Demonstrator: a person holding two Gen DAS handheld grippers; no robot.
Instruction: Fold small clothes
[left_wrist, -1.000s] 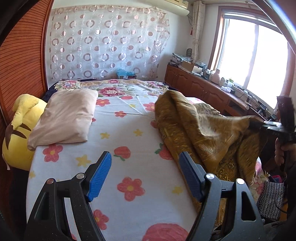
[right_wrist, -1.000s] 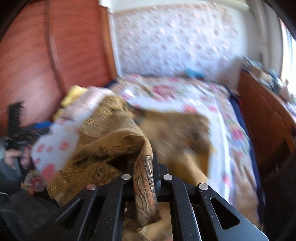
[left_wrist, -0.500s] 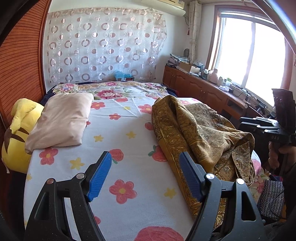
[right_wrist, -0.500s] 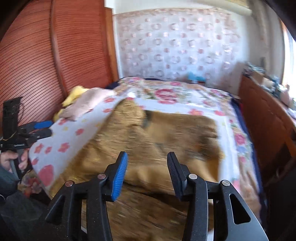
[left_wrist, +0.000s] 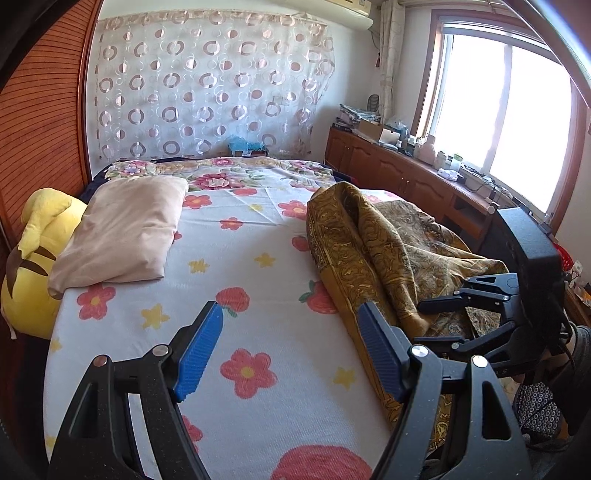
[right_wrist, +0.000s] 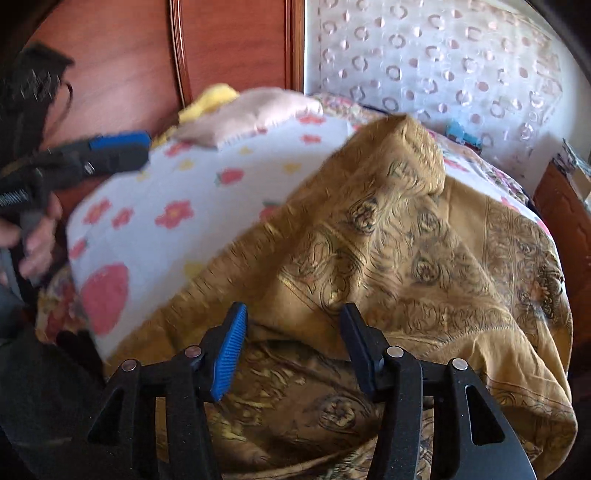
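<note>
A golden-brown patterned cloth lies in a crumpled heap on the right side of the flowered bed sheet. My left gripper hovers open over bare sheet, just left of the cloth's near edge. In the right wrist view the same cloth fills the frame. My right gripper sits low over its near folds with its jaws opening, and nothing is pinched between the pads. That right gripper also shows at the cloth's right edge. A hand holds the left gripper at the far left.
A beige pillow and a yellow plush toy lie at the bed's left. A brown slatted wooden panel stands behind them. A wooden cabinet with clutter runs under the window on the right. A dotted bag sits near the floor.
My right gripper let go of the cloth, opened and dropped lower toward the bed. The lifted cloth fell into a heap. The left gripper stayed put and open.
</note>
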